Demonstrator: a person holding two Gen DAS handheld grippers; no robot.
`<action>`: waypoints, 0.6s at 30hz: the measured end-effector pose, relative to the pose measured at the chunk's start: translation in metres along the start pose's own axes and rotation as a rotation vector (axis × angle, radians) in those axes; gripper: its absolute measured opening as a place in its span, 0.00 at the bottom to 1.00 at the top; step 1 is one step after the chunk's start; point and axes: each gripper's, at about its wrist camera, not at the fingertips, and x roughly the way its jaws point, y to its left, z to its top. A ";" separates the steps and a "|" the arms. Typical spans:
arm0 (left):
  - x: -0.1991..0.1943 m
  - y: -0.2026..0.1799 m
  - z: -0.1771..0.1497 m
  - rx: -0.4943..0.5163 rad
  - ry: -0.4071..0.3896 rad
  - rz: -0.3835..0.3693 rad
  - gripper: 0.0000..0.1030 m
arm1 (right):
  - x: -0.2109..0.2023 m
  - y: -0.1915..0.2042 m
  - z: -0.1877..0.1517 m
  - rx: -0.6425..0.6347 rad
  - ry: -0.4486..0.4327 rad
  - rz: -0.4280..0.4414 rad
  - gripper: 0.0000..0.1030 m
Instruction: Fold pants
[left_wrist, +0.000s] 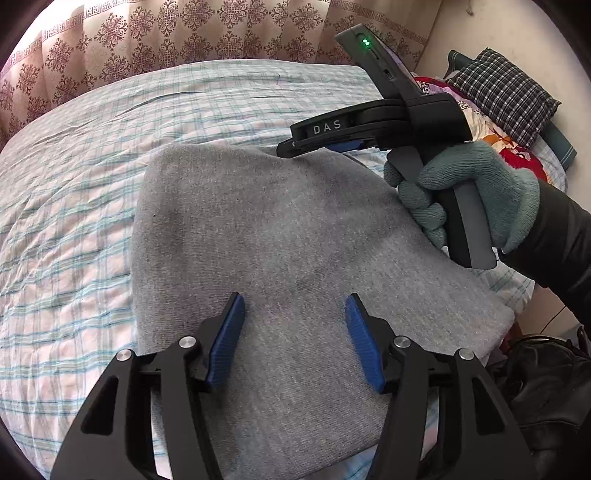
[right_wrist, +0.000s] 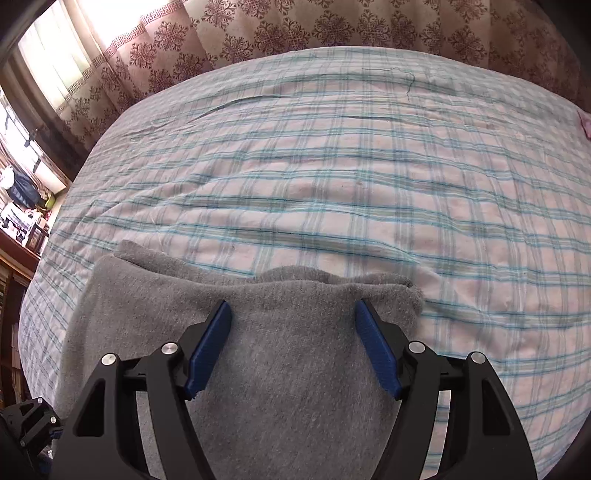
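We see the grey pants (left_wrist: 280, 236) lying folded on the bed (left_wrist: 74, 206), near its right edge, as a thick soft pad on the checked sheet. From the right wrist view their far edge (right_wrist: 332, 284) shows 2 or more layers stacked, slightly out of line, with a fuzzy corner sticking out to the right.

The left gripper (left_wrist: 295, 339) hangs over the near part of the cloth with its blue pads spread and nothing between them. The right gripper (right_wrist: 293, 347) is also spread wide above the far edge, pinching nothing; in the left wrist view it (left_wrist: 295, 147) sits in a gloved hand (left_wrist: 476, 192) at the far end of the pants.

We judge the fabric to be light, limp and knit-like, likely fleecy: it should sag and slide over itself, not hold shape. A hold would best take all layers at once at a corner or along that stacked edge, or the lower layers may stay behind.

The near end of the pants is hidden under both grippers, so we cannot tell which end holds the waistband or how many folds exist.
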 end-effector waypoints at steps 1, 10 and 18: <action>0.000 0.000 0.000 0.004 -0.002 0.001 0.57 | 0.000 -0.001 0.002 0.007 0.000 0.004 0.67; -0.009 0.003 -0.001 -0.008 -0.003 -0.006 0.58 | -0.075 -0.013 -0.027 0.029 -0.086 0.045 0.66; -0.017 0.007 -0.002 -0.021 -0.005 0.017 0.64 | -0.129 0.005 -0.120 -0.089 -0.027 0.103 0.67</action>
